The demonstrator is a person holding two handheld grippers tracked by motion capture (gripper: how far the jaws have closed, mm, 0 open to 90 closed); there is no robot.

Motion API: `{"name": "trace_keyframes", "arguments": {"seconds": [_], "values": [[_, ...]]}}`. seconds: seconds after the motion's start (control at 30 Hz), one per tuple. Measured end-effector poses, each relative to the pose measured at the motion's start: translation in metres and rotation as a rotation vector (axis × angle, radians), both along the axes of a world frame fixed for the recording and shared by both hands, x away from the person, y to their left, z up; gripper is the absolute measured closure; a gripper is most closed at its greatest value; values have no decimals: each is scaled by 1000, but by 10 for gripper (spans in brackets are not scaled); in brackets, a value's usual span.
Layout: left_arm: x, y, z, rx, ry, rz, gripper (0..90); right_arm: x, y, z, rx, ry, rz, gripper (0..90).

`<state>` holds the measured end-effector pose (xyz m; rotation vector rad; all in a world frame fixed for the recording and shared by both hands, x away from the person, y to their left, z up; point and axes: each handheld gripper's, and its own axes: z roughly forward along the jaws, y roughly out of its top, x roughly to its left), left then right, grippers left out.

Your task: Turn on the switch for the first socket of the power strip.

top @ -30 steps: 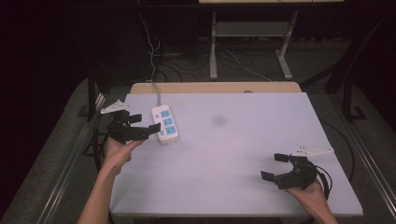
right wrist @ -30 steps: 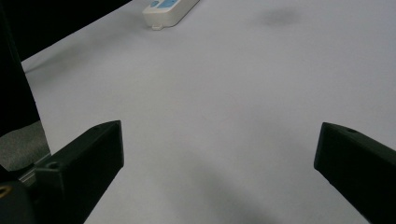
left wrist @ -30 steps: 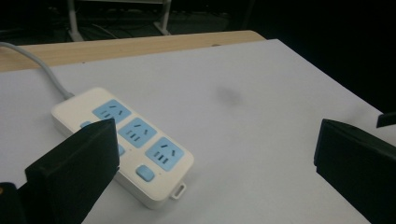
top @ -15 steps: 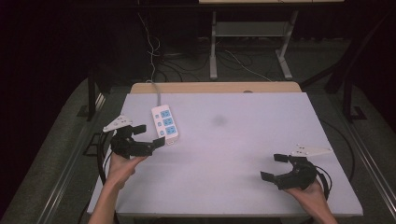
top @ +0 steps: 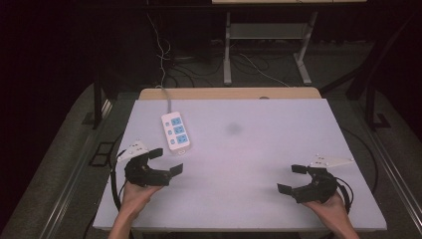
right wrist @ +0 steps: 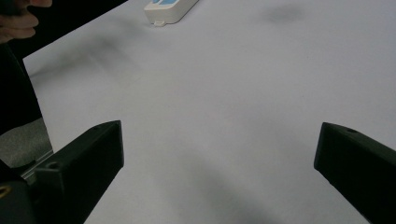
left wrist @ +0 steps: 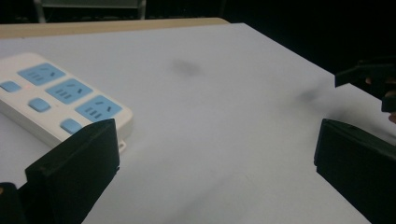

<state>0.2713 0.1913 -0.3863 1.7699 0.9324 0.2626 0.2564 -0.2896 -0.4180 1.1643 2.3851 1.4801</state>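
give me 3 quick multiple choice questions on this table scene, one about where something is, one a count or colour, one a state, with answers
1. Where does the power strip lie on the table?
A. far left part
B. near right corner
C. dead centre

2. How many blue socket faces does the power strip have?
A. one
B. three
C. five

3. How do the jaws of the left gripper stand?
A. shut on the power strip
C. shut on nothing
B. open, holding nothing

Answers: 1 A, the high view shows it up and left, beyond the left gripper. 2 B, the left gripper view shows three blue faces in a row. 3 B, its jaws stand wide apart with bare table between them; the right gripper is open too.
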Motion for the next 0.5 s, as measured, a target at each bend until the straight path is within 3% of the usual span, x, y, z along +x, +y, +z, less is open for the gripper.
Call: {"name": "trace_keyframes", "arguments": {"seconds": [0.27,0.5], "values": [[-4,-7,-21,13,23,-21,0,-1,1,-1,1,7,3,12],[-10,-9,-27,24,19,-34,0,-2,1,-1,2,12,6,12]]}}
